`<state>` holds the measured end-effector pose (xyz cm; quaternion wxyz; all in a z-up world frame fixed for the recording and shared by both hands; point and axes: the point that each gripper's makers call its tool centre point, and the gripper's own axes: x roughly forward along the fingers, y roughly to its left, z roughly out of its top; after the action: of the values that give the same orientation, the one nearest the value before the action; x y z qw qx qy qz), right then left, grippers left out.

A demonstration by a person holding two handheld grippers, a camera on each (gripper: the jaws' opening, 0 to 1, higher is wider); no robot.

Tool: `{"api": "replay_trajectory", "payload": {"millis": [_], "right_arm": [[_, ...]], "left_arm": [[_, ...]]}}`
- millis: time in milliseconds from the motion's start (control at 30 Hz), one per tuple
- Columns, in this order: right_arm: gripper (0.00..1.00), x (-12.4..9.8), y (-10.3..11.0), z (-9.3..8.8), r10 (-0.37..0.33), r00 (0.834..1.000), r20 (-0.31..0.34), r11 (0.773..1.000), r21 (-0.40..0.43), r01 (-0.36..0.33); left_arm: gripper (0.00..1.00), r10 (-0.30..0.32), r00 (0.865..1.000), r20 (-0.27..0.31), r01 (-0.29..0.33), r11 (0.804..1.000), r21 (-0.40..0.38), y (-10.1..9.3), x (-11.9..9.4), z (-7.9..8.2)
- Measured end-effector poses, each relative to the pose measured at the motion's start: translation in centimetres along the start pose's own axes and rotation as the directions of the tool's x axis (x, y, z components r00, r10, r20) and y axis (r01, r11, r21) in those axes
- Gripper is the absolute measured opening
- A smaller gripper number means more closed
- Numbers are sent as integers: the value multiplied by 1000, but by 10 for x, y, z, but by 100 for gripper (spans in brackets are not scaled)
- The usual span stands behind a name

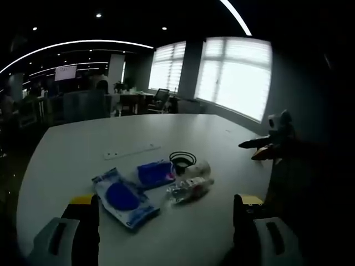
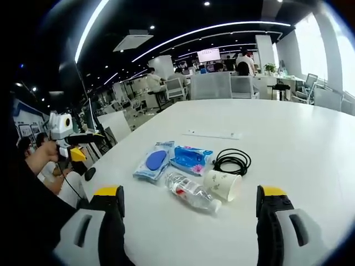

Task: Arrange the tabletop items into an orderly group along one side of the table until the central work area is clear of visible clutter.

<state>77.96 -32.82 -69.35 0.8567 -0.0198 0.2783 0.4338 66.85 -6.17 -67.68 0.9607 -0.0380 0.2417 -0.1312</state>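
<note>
Both grippers hover over white table point(image 2: 310, 144), jaws spread wide, holding nothing. Paper cup point(image 2: 222, 184) lies tipped mid-table. Touching it: plastic bottle point(image 2: 192, 192). Just behind cup: coiled black cable point(image 2: 232, 161). Beside bottle: two blue packets point(image 2: 154, 160) point(image 2: 191, 159).

Print on the blue packets point(image 2: 191, 159) (both of them) too small to read.
</note>
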Motion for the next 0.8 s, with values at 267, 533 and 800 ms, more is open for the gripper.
{"api": "replay_trajectory", "payload": {"millis": [267, 533, 800], "right_arm": [[95, -2, 4, 8, 12, 999, 33, 1000, 1, -12], [94, -1, 6, 16, 22, 998, 64, 1000, 3, -22], [92, 1, 3, 23, 30, 995, 93, 999, 26, -32]], "left_arm": [[100, 5, 1000, -3, -5, 1000, 1, -1, 0, -1], [100, 21, 1000, 18, -20, 1000, -14, -7, 1, 1], [99, 17, 1000, -2, -17, 1000, -8, -16, 8, -1]]}}
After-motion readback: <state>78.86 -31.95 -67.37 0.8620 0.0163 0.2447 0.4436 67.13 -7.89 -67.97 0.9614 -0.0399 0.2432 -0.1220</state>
